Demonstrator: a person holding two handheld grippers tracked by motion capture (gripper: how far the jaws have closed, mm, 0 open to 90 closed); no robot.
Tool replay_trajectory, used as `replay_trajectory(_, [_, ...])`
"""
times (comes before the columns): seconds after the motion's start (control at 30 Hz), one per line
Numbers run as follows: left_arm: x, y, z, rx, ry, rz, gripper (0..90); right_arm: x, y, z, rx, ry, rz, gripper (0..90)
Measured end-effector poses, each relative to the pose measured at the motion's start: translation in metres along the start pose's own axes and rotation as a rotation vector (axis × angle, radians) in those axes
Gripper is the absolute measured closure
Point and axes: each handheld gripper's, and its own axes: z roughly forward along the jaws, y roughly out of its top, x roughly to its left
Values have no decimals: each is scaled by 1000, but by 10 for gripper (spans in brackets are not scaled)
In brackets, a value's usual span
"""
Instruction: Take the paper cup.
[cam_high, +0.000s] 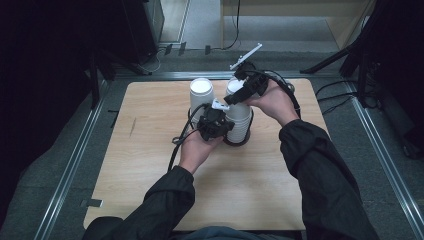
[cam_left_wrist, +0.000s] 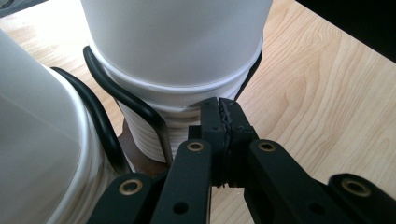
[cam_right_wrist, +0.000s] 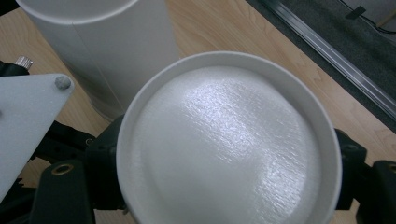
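Where cup stacks (cam_high: 239, 114) crowd, black ring (cam_left_wrist: 140, 109) between

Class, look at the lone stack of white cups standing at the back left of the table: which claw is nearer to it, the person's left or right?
Left. The left claw sits just in front of that lone stack, at the base of the neighbouring cup stack. The right claw grips that neighbour's top, farther right.

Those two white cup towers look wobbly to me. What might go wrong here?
The right gripper straddles the top cup of the right stack; lifting may drag several nested cups up together. The left gripper, pinched shut at that stack's rims, could slip off. The second stack stands close beside and could be knocked over.
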Motion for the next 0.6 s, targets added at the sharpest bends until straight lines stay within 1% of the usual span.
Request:
replay_trajectory(0.3, [0,0,1,-1,-4,3,897,1,2,-1,9,-8,-10,229])
replay_trajectory(0.4, [0,0,0,-5,-3,4,897,1,2,-3,-3,-8,-11,234])
replay_trajectory(0.43, [0,0,0,-3,-2,2,896,1,3,-5,-24,-7,-3,236])
replay_trajectory(0.47, [0,0,0,-7,-1,3,895,-1,7,-14,-58,-3,17,237])
replay_trajectory(0.53, [0,0,0,-9,-2,5,893,-1,9,-16,-60,-3,13,236])
replay_trajectory(0.6, [0,0,-1,-4,-8,6,889,-2,14,-25,-52,-6,9,236])
